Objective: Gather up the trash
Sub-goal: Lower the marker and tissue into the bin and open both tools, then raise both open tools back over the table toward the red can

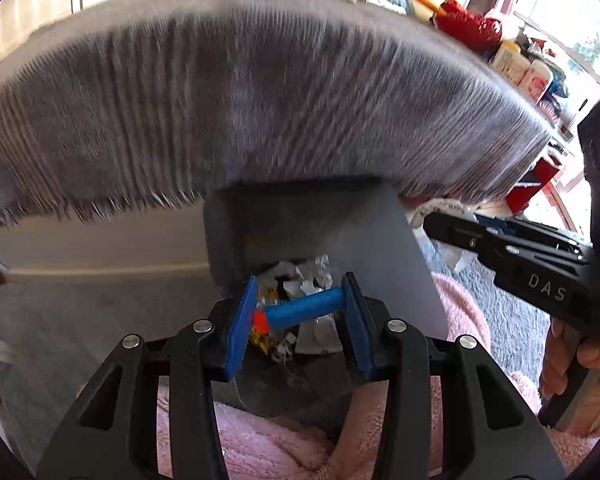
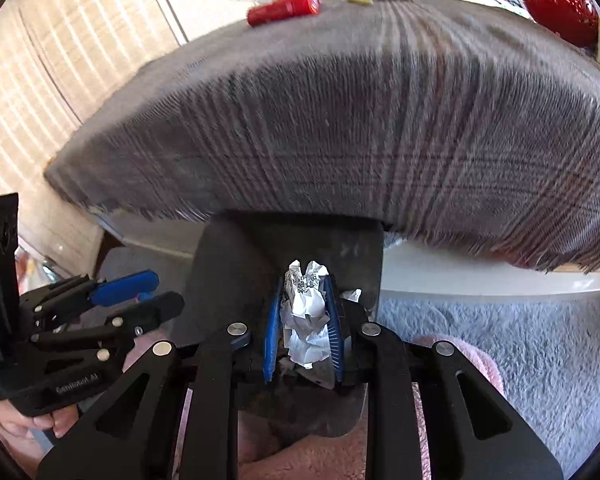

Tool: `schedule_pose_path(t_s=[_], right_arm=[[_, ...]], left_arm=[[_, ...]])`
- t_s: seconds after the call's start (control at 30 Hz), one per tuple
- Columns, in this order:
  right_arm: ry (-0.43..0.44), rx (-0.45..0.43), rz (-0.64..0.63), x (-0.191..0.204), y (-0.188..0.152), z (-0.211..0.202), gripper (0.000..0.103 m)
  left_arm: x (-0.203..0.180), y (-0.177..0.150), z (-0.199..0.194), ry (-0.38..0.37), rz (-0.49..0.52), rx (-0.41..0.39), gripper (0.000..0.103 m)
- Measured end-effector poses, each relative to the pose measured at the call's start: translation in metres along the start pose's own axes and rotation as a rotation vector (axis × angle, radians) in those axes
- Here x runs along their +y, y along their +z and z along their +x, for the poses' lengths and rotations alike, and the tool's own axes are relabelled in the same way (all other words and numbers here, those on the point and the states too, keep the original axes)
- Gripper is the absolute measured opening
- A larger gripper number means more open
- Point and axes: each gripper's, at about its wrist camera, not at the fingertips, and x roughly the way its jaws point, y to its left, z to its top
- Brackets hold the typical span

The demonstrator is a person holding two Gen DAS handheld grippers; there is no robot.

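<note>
Crumpled paper (image 2: pixel 306 316) half-hidden between jaws

daylight floods in from a window (image 1: pixel 572 20) at the upper right of the left wrist view, blowing out the panes to near white. sun stripes fall across the pale wall (image 2: pixel 60 80) in the right wrist view. a grey cloth (image 1: pixel 260 100) drapes across both frames, its weave smeared by motion blur, its underside and the bin (image 2: pixel 260 260) below in deep shadow. fisheye distortion bends straight edges into arcs, and black vignetting rings every corner. the near gripper frames stay sharp.
</note>
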Motion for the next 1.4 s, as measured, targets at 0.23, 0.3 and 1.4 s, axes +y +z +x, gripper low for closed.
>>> schedule_pose_path(t_s=[0.23, 0.3, 1.4], right_arm=[[0.008, 0.061, 0.017, -0.004, -0.001, 0.025, 0.024], [0.012, 0.067, 0.023, -0.004, 0.001, 0.028, 0.024], [-0.034, -0.092, 0.097, -0.031, 0.025, -0.043, 0.1]], left_arm=[[-0.001, -0.005, 0.027, -0.004, 0.005, 0.063, 0.041], [-0.001, -0.005, 0.032, -0.008, 0.006, 0.073, 0.041], [0.007, 0.016, -0.044, 0.081, 0.012, -0.079, 0.095]])
